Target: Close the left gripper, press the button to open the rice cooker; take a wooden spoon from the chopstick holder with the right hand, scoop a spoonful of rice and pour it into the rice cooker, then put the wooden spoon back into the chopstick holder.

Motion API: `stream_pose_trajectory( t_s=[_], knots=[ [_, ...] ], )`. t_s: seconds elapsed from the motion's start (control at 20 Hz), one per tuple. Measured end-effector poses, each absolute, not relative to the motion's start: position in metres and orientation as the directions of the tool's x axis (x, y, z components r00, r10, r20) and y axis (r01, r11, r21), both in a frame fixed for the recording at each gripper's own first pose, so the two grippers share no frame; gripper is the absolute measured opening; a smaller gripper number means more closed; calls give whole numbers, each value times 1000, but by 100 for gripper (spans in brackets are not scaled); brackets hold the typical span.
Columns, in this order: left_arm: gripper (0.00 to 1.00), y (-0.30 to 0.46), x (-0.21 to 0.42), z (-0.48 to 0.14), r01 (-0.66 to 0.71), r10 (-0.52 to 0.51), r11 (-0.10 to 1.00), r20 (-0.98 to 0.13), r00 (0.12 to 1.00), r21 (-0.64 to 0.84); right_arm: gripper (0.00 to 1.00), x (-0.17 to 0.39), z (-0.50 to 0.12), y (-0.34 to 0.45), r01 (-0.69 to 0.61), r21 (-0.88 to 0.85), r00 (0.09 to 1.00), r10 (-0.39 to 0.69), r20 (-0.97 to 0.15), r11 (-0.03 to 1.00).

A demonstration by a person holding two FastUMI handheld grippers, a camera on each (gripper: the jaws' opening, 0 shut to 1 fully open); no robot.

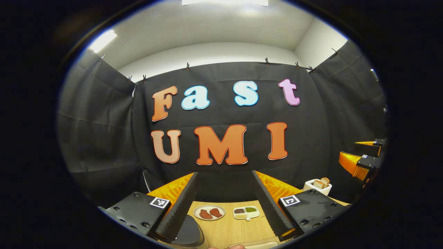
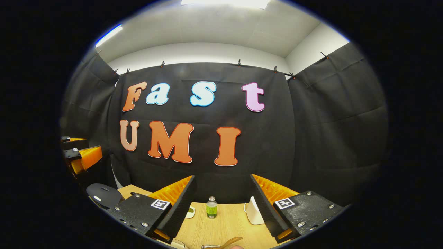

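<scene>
Below the left gripper (image 1: 225, 204), fingers spread wide and empty, sits the dark rounded rice cooker (image 1: 188, 230) on the light wooden surface (image 1: 238, 228): clench first, then press. Right gripper (image 2: 223, 204) gapes, empty, above the wooden spoon (image 2: 232, 241).

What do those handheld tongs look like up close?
Each of the tongs, left tongs and right tongs, has two long wedge-shaped fingers with ribbed inner faces and honeycomb-patterned outer sides. The fingers sit on black, screwed blocks, each bearing a square black-and-white marker.
</scene>
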State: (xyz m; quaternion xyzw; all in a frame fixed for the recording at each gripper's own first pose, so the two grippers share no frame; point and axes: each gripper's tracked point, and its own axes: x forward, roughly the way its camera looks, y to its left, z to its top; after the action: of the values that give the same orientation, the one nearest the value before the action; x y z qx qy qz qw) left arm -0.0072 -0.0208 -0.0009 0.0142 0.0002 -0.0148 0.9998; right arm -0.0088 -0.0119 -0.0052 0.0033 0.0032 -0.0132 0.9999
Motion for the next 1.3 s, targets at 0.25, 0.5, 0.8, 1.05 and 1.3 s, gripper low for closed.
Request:
stream_pose_trajectory(
  t_s=[0.25, 0.5, 0.8, 1.05, 1.3],
  knots=[
    [93, -18, -8, 5, 36, -37, 999, 12, 999, 23, 96, -9, -4, -10, 21, 5, 1000, -21, -3, 1000],
    [100, -9, -10, 3, 25, -25, 999, 2, 1000, 21, 96, -9, -10, -8, 19, 1, 1000, -19, -23, 1000],
    [50, 15, -7, -10, -48, 50, 998, -44, 998, 30, 94, -10, -18, -7, 20, -9, 999, -20, -42, 1000],
    [12, 32, -1, -33, -85, 85, 996, -156, 984, 11, 94, -11, -22, -11, 25, -17, 998, -26, -55, 1000],
    [14, 62, 7, -89, -98, 58, 992, -421, 905, -74, 94, -12, -29, -15, 34, -26, 996, -36, -76, 999]
  ],
)
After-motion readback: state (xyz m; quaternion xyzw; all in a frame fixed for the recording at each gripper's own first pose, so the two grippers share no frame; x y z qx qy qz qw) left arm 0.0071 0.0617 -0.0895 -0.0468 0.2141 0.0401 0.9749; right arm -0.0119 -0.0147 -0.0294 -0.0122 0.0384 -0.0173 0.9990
